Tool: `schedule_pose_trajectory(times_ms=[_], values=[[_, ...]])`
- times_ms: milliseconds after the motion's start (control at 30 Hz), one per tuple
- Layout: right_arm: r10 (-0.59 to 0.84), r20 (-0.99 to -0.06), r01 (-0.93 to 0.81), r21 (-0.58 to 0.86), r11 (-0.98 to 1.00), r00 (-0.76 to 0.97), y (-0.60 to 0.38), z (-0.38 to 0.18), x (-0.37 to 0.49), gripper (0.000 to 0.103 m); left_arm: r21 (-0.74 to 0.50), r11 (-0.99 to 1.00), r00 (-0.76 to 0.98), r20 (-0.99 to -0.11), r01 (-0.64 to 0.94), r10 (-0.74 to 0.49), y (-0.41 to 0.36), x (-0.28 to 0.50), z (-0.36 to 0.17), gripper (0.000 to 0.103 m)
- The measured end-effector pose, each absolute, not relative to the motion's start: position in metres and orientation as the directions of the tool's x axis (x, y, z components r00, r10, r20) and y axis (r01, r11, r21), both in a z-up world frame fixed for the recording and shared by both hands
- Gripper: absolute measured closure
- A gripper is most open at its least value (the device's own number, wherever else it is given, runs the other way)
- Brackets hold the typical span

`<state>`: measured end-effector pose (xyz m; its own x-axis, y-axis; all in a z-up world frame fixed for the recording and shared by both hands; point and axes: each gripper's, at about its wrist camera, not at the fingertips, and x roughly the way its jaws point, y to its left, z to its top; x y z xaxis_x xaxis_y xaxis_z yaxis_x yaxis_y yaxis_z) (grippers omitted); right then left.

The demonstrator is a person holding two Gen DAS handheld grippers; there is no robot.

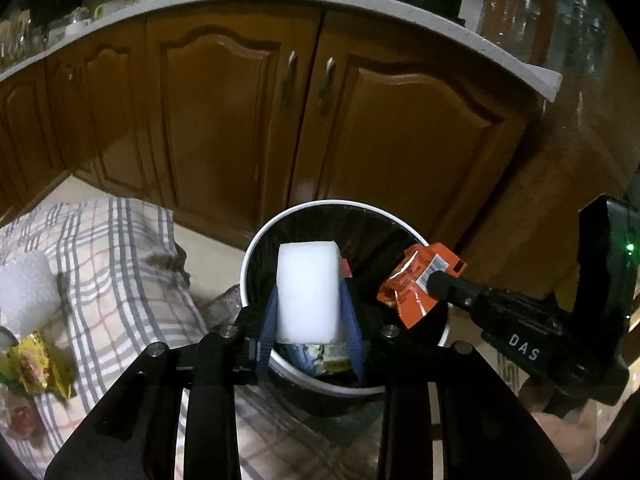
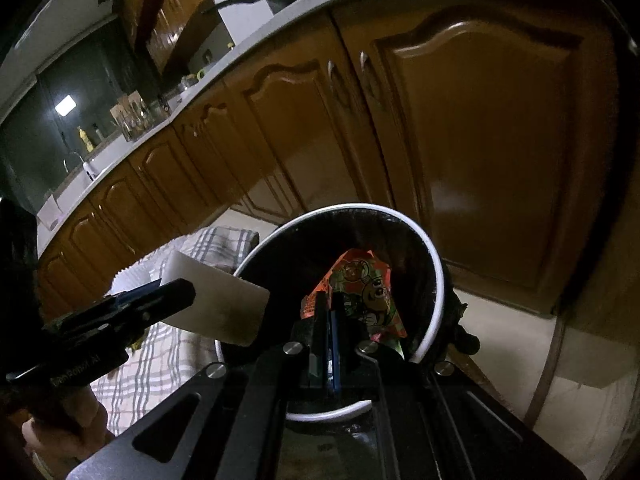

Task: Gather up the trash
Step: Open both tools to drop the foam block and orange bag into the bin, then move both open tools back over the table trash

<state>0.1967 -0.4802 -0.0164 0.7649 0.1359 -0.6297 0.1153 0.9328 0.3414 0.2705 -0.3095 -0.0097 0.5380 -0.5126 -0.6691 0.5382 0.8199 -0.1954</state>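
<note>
Since my left gripper (image 1: 308, 300) is clamped on the white foam block (image 1: 308, 288) right at the near rim of the bin (image 1: 256, 240), I judge a careless release could let that light, bulky block catch the rim and tumble onto the checked cloth (image 1: 120, 264), where a yellow wrapper (image 1: 36, 364) lies uncollected. To the right, my right gripper (image 2: 326, 312) is pinched together on the crumpled orange wrapper (image 2: 360, 292), glossy with cartoon print, hanging over the black-lined opening; being thin foil, it might cling to the pads (image 2: 335, 344) instead of dropping in.
</note>
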Motion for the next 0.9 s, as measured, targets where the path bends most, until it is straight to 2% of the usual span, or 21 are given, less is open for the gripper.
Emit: schedule_pose_trajectory(times_ms=[133,200,333,400,433,500,667,900], values=[[0.13,-0.638,0.128,0.342,0.931,0.759,-0.483,-0.021,0.202,0.091,-0.204,0.82,0.53,-0.675,0.535,-0.513,-0.31,0.27,-0.014,0.055],[0.131,-0.636,0.141,0.359,0.922,0.76,-0.487,-0.024,0.2,0.073,-0.206,0.822,0.532,-0.674,0.531,-0.513,-0.307,0.269,-0.015,0.052],[0.137,-0.619,0.145,0.382,0.913,0.773,-0.488,-0.022,0.191,0.063,-0.232,0.827,0.529,-0.674,0.512,-0.516,-0.294,0.268,-0.018,0.051],[0.141,-0.607,0.14,0.392,0.909,0.782,-0.487,-0.02,0.186,0.045,-0.249,0.83,0.526,-0.674,0.499,-0.519,-0.284,0.265,-0.019,0.051],[0.144,-0.595,0.135,0.399,0.907,0.791,-0.485,-0.018,0.182,0.04,-0.256,0.831,0.526,-0.673,0.493,-0.52,-0.279,0.263,-0.02,0.05],[0.149,-0.581,0.126,0.406,0.905,0.8,-0.481,-0.015,0.178,0.024,-0.266,0.838,0.532,-0.672,0.476,-0.516,-0.266,0.257,-0.021,0.049],[0.177,-0.553,0.09,0.421,0.903,0.814,-0.458,-0.01,0.161,0.018,-0.286,0.854,0.546,-0.671,0.434,-0.502,-0.229,0.239,-0.026,0.047],[0.228,-0.548,0.041,0.434,0.9,0.805,-0.417,-0.014,0.153,0.016,-0.286,0.884,0.569,-0.683,0.369,-0.458,-0.176,0.214,-0.033,0.047]])
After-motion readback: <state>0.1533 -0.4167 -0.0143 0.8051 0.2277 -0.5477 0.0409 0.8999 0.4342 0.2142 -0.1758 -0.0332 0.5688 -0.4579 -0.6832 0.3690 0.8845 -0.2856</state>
